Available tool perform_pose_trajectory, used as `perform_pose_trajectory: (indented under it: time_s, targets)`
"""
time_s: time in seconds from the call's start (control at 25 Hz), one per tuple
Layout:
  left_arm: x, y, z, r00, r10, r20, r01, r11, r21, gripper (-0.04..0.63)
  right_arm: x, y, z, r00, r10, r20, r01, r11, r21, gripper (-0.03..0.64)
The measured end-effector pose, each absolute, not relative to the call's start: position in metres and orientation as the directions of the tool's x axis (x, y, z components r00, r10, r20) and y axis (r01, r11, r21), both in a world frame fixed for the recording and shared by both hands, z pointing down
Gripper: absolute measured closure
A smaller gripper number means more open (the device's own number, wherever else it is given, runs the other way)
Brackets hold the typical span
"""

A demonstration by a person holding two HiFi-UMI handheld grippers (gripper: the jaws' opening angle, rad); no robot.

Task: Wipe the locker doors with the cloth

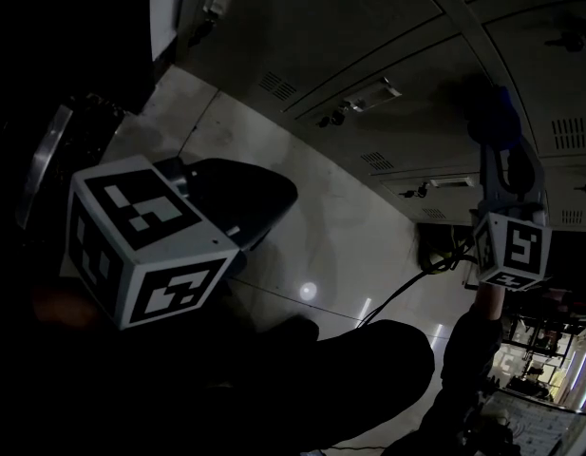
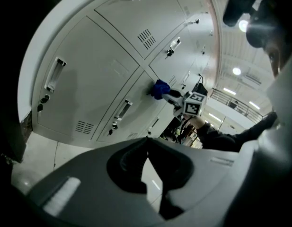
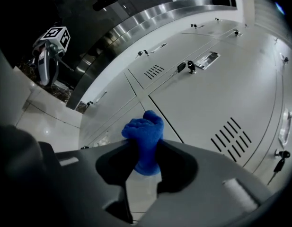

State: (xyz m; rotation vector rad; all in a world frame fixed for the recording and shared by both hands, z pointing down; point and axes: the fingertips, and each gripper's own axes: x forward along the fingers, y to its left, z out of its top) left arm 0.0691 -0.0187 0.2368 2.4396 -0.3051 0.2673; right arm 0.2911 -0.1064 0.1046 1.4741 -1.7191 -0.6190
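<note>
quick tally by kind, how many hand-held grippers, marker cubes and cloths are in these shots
hand-held grippers: 2, the left hand-held gripper and the right hand-held gripper
marker cubes: 2, one on the left and one on the right
cloth: 1, blue, clamped in the right one
total: 5

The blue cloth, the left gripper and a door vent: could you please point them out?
blue cloth point(image 3: 145, 131), right gripper view, on its bunched end above the jaws.
left gripper point(image 2: 147, 141), left gripper view, where its closed fingertips meet.
door vent point(image 3: 231, 138), right gripper view, middle of the slots.
</note>
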Motion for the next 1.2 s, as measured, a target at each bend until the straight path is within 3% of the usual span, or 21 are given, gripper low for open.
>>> perform_pose_trajectory:
  time_s: [0.28, 1.2]
  targets:
    - [0.069, -0.019, 0.235, 0.953, -0.154, 0.262, -0.283, -0.759, 0.586, 0.598, 0.305, -0.115, 0.13, -0.009, -0.965, 0.262, -0.61, 0.213, 0.763, 0.502]
    - [0.07, -0.017, 0.245, 0.947, -0.139, 0.288, -0.293, -0.743, 0.602, 0.598, 0.308, -0.114, 0.323, -0.014, -0.853, 0.522, -0.643, 0.407, 0.648, 0.5]
